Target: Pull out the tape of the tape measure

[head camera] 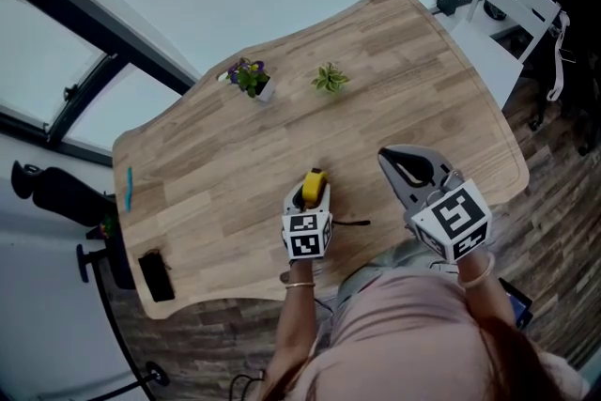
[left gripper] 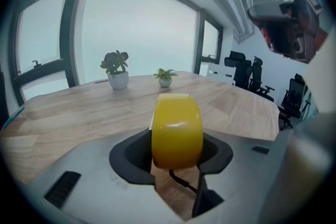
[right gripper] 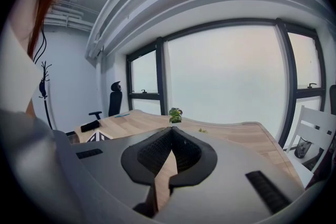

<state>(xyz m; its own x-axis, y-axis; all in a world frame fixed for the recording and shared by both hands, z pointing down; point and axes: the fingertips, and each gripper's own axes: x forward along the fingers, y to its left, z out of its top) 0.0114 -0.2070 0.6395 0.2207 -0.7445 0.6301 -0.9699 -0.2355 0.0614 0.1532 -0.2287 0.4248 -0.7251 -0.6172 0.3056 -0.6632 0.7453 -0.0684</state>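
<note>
A yellow tape measure (head camera: 313,185) stands on the wooden table (head camera: 394,80) near its front edge. My left gripper (head camera: 312,190) is shut on it. In the left gripper view the yellow tape measure (left gripper: 177,130) fills the gap between the dark pads (left gripper: 131,157), and a thin black cord (left gripper: 184,183) hangs below it. To its right my right gripper (head camera: 394,161) hovers above the table, shut and empty. In the right gripper view my right gripper (right gripper: 170,145) has its pads (right gripper: 152,152) meeting with nothing between them.
Two small potted plants (head camera: 250,78) (head camera: 330,79) stand at the table's far side. A black block (head camera: 156,276) lies at the near left corner and a blue pen (head camera: 129,188) by the left edge. A white chair (head camera: 502,9) is at the far right, and a black office chair (head camera: 56,192) at the left.
</note>
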